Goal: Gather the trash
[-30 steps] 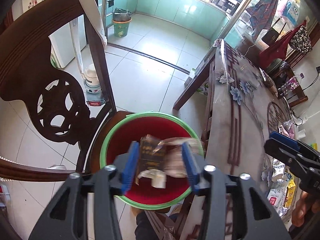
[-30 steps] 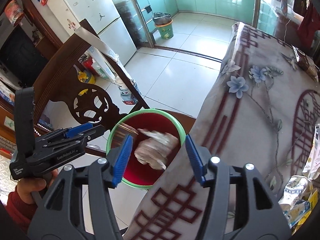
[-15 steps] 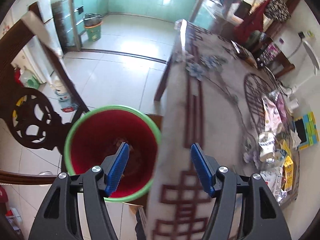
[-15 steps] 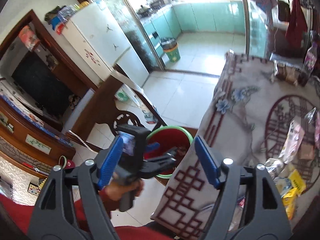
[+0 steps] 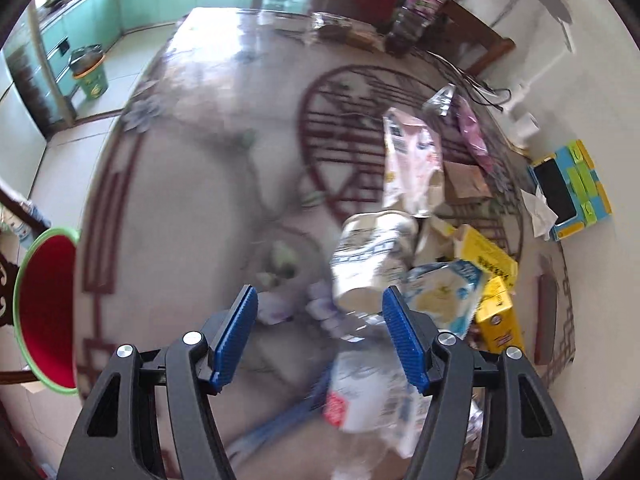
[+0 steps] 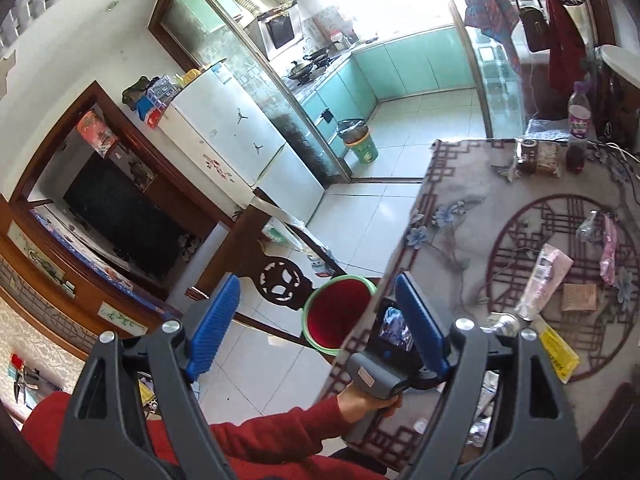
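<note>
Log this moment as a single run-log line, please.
left gripper: open, empty, over wrappers on table | right gripper: opening, empty | red bin: beside table

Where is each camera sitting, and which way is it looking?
Left wrist: sits on the left claw, looking down at trash on the table; only its own open claw shows.
Right wrist: sits on the right claw, held higher, facing the kitchen and table edge; the left hand and a red sleeve show.
Both see the red bin and pink wrapper.
</note>
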A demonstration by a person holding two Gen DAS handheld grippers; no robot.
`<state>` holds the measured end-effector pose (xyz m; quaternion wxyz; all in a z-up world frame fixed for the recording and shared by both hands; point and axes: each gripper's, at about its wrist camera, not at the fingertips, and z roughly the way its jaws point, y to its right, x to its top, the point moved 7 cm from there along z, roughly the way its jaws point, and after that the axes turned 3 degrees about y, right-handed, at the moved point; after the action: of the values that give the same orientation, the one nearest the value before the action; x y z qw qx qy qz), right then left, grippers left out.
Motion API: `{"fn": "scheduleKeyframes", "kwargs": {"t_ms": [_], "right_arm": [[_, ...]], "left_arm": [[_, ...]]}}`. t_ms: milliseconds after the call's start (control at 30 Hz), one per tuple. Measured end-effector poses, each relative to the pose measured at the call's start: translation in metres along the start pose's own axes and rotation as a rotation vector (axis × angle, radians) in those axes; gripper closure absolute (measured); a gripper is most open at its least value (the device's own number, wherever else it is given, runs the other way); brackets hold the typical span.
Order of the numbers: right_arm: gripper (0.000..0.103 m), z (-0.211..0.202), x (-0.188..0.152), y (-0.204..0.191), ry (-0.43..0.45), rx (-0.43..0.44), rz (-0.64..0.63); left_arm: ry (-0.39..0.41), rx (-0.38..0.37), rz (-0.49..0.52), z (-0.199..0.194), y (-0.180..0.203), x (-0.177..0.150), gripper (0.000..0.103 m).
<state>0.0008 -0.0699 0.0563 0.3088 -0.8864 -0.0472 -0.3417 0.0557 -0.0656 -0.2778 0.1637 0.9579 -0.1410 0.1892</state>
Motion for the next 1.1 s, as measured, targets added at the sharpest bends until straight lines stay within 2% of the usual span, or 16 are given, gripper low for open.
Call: {"fn": "scheduleKeyframes", "kwargs": {"t_ms": [33, 67, 133, 167, 267, 367, 467, 500, 600, 633, 700, 767, 833, 900, 1100], "right_arm": [[0.025, -0.005, 0.001, 0.008, -0.003, -0.004, 0.016], [0.025, -0.009, -0.001, 0.016, -0.021, 0.022, 0.049], [0.025, -0.017, -0.003, 0.029, -0.053, 0.098, 0.126], [0.025, -0.022, -0.003, 0.036, -0.054, 0.132, 0.158], [0.025, -0.042, 0.003, 0.057, 0.009, 0.104, 0.131], [0.019, -0.056, 0.005, 0.114, 0.079, 0.109, 0.279], [0.008, -0.061, -0.009, 0.196, 0.177, -0.14, 0.288], [0.006, -0.058, -0.02, 0.224, 0.177, -0.231, 0.273], [0.006, -0.033, -0.06, 0.287, 0.048, -0.386, 0.259], [0.006, -0.024, -0.074, 0.303, 0.007, -0.42, 0.258], [0.006, -0.002, -0.104, 0.333, -0.096, -0.503, 0.21], [0.012, 0.022, -0.131, 0.353, -0.21, -0.6, 0.11], [0.024, 0.043, -0.157, 0.368, -0.321, -0.684, -0.016], [0.031, 0.06, -0.173, 0.374, -0.395, -0.697, -0.106], [0.031, 0.102, -0.193, 0.37, -0.544, -0.585, -0.173]], "left_arm": [[0.001, 0.004, 0.01, 0.003, 0.009, 0.001, 0.041], [0.0, 0.008, 0.019, 0.006, 0.018, 0.003, 0.04], [0.002, 0.02, 0.031, 0.012, 0.032, 0.008, 0.032], [0.0, 0.027, 0.039, 0.016, 0.038, 0.011, 0.032], [-0.01, 0.063, 0.063, 0.028, 0.048, 0.017, 0.032], [-0.043, 0.08, 0.073, 0.041, 0.051, 0.019, 0.032], [-0.093, 0.091, 0.087, 0.057, 0.052, 0.015, 0.032], [-0.108, 0.092, 0.091, 0.062, 0.052, 0.013, 0.032], [-0.135, 0.12, 0.075, 0.077, 0.044, 0.01, 0.034], [-0.143, 0.119, 0.052, 0.081, 0.04, 0.009, 0.039], [-0.144, 0.095, 0.013, 0.086, 0.037, 0.01, 0.039], [-0.137, 0.096, 0.029, 0.086, 0.038, 0.012, 0.04], [-0.127, 0.11, 0.037, 0.084, 0.038, 0.015, 0.041], [-0.109, 0.095, 0.013, 0.077, 0.037, 0.019, 0.041], [-0.054, 0.093, -0.02, 0.056, 0.03, 0.032, 0.041]]}}
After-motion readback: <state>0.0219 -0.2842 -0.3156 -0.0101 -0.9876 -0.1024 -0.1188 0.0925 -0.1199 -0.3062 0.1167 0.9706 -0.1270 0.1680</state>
